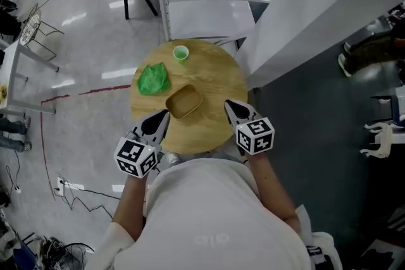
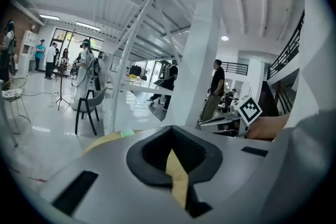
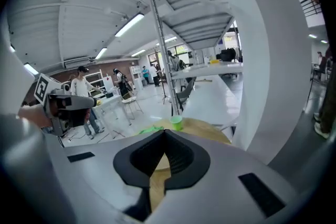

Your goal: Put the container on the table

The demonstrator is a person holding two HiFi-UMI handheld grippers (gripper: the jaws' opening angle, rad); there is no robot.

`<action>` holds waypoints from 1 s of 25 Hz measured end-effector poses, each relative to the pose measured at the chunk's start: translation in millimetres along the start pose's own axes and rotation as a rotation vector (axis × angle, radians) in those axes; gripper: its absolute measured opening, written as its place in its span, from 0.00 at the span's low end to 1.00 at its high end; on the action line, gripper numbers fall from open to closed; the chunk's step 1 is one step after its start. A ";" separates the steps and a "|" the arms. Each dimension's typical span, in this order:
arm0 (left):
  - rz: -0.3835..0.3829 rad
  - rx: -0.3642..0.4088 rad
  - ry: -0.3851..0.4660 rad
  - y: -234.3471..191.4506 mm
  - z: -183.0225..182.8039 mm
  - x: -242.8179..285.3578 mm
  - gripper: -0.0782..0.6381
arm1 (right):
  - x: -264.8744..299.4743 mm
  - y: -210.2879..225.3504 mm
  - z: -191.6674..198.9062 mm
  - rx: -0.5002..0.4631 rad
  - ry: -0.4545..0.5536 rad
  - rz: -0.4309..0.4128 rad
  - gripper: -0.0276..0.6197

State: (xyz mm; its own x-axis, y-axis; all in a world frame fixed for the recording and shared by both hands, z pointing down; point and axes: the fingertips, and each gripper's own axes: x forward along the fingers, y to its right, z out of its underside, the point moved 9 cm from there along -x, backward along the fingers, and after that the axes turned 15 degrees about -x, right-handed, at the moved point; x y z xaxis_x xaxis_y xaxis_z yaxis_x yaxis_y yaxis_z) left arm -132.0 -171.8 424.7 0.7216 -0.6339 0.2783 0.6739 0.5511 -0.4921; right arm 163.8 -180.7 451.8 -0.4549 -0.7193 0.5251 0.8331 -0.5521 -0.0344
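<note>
Container (image 1: 184, 102) on table (image 1: 218, 73) between left gripper (image 1: 163, 117) and right gripper (image 1: 230, 106) (jaws narrow, empty); cup (image 1: 181, 54), cloth (image 1: 152, 79) beyond.

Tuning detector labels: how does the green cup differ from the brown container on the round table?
The green cup is small, round and bright green; the brown container is wider, shallow and squarish. The cup stands by the far edge of the round table; the container sits nearer the middle. Both rest open side up on it.
</note>
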 end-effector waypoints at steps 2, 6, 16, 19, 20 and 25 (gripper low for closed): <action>0.015 0.017 0.007 5.1 -7.8 2.7 0.13 | -15.1 1.6 -9.6 -0.020 0.050 0.014 0.08; 0.043 0.046 0.027 15.3 -22.4 8.6 0.13 | -39.8 4.4 -26.3 -0.055 0.136 0.032 0.08; 0.102 0.102 0.080 44.6 -37.0 8.7 0.13 | -84.3 -2.9 -43.1 -0.133 0.282 0.068 0.08; 0.116 0.113 0.103 51.4 -39.9 6.8 0.13 | -92.4 -3.1 -40.8 -0.135 0.304 0.074 0.08; 0.121 0.115 0.108 53.4 -40.9 6.6 0.13 | -94.1 -3.2 -40.3 -0.137 0.308 0.075 0.08; 0.136 0.123 0.120 59.2 -41.0 5.5 0.13 | -97.3 -8.4 -39.8 -0.159 0.323 0.070 0.08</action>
State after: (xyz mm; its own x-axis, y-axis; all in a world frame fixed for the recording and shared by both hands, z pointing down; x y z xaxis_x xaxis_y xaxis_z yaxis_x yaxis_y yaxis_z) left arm -94.6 -164.9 363.2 0.7881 -0.6051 0.1125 0.5911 0.6932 -0.4123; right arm 188.5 -122.9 367.1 -0.4952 -0.8399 0.2220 0.8182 -0.5368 -0.2060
